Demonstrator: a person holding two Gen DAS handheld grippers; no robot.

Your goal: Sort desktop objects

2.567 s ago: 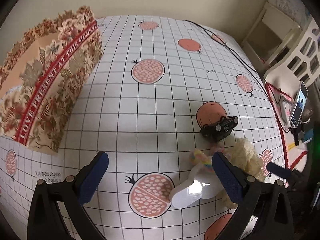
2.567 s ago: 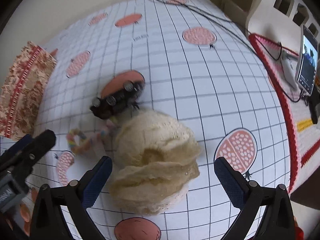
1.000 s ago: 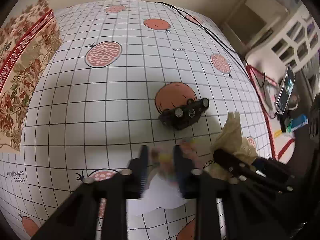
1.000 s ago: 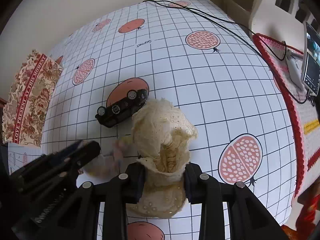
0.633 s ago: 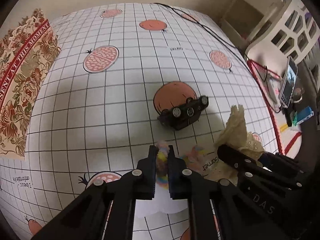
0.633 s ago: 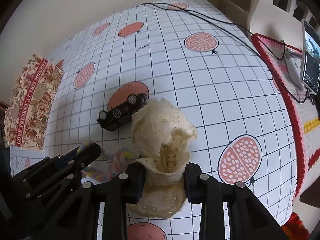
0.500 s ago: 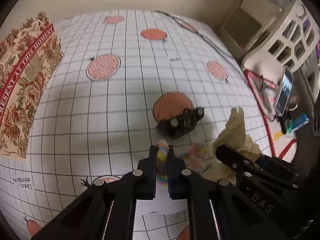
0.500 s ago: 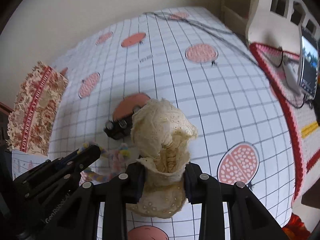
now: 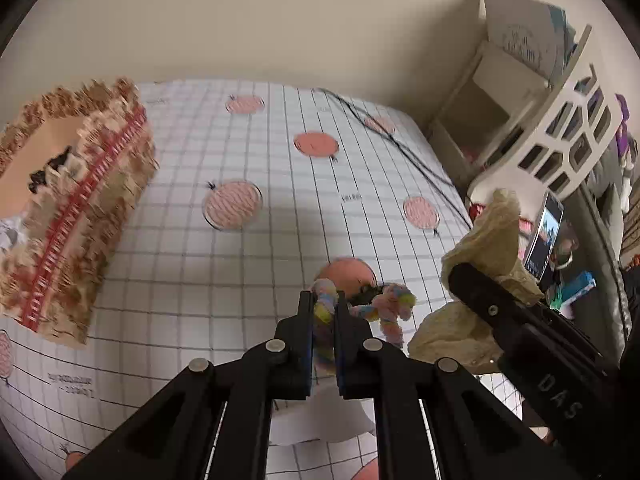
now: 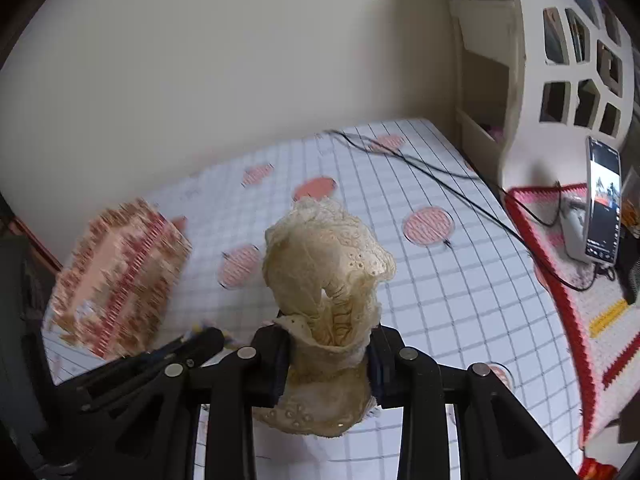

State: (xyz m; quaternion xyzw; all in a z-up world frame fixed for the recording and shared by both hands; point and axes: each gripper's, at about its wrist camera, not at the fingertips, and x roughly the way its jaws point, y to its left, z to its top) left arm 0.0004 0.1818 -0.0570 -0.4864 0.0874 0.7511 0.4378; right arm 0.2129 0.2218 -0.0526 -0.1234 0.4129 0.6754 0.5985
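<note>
My left gripper (image 9: 323,322) is shut on a pastel rainbow fuzzy ring (image 9: 384,306) and holds it above the gridded tablecloth (image 9: 256,264). My right gripper (image 10: 326,354) is shut on a cream lace cloth (image 10: 326,256), lifted off the table; the cloth also shows at the right of the left wrist view (image 9: 486,248). A floral open box (image 9: 68,208) stands at the left, and shows in the right wrist view (image 10: 116,276). A black toy car (image 9: 366,290) lies mostly hidden behind the ring.
A black cable (image 10: 440,172) crosses the far right of the table. A white shelf unit (image 10: 560,60) and a phone on a stand (image 10: 602,200) are at the right, beside a red-edged mat (image 10: 568,304). A white card (image 9: 320,420) lies under my left gripper.
Both grippers have risen and tilted up, carrying the ring and the lace cloth. The box now appears nearer in both views, and the wall fills more of them.
</note>
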